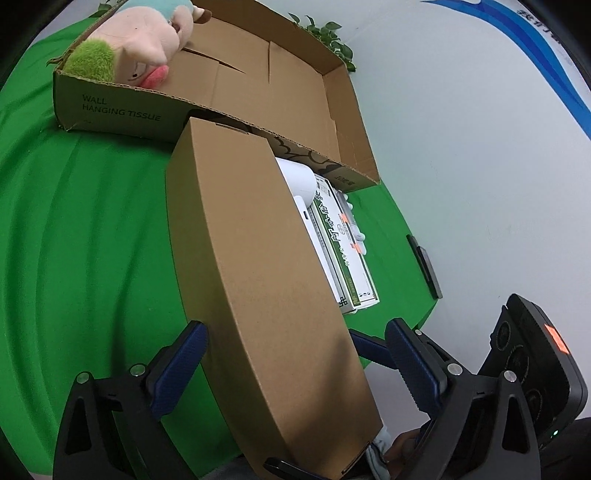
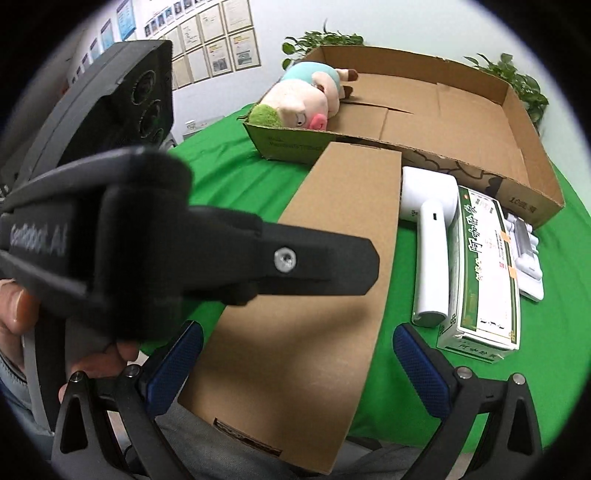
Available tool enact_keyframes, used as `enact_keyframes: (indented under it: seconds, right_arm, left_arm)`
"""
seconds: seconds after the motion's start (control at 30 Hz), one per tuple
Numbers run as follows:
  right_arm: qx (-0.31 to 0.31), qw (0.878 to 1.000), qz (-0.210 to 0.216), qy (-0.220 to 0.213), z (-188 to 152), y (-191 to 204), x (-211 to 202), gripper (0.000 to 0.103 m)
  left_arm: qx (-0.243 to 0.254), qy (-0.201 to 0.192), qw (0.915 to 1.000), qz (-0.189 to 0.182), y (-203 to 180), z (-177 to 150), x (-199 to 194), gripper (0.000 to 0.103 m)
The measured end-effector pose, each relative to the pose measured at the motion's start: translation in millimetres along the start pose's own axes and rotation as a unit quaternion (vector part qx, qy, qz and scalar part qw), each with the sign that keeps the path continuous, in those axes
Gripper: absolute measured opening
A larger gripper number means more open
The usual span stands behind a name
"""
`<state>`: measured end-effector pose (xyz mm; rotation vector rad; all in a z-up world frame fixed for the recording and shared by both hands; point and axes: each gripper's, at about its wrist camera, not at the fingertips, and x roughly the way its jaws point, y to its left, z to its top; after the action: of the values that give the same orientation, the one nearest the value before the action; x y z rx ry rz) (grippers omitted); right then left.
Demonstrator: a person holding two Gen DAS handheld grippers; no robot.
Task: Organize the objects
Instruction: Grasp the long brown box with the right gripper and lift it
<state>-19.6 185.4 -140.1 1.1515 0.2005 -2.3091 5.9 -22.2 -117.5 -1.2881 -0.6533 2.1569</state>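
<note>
A long flat cardboard box lies on the green cloth, its near end over the table edge toward me and its far end up against the open carton. My left gripper straddles that near end with its blue pads spread apart; the left pad is at the box's side, though I cannot tell if it touches. My right gripper is also spread wide, pads either side of the same box, not clamped on it.

Just right of the box lies a white handheld device, then a green-and-white carton printed with Chinese characters I cannot read, with orange tape tabs on it. Some white pieces sit beyond that, too small to identify.

The open carton reads "WALL HANGING TISSUE" on its front wall. Inside, at its left end, lies a plush pig with a green tuft and pink snout.

My left gripper's body, seen from the right wrist, carries "GenRobot.AI". Behind the table are a white wall, leafy plants, and framed sheets whose print is too small to read.
</note>
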Motion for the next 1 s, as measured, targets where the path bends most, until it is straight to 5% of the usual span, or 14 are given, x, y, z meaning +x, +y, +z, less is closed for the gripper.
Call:
enact_keyframes:
  seconds: [0.43, 0.8, 1.0]
  right_arm:
    - [0.037, 0.999, 0.035, 0.007, -19.7, -7.2, -6.4, 0.094]
    - [0.128, 0.981, 0.143, 0.006, -36.2, -39.4, -21.2, 0.091]
    - [0.131, 0.978, 0.164, -0.006, -45.2, -44.8, -32.3, 0.09]
  left_arm:
    - [-0.008, -0.006, 0.9999, 0.005, 5.7, -16.4, -1.7, 0.093]
    - [-0.025, -0.004, 0.9995, 0.017, 9.2, -10.5, -4.4, 0.09]
    - [-0.028, -0.002, 0.9993, 0.025, 5.1, -12.0, 1.0, 0.082]
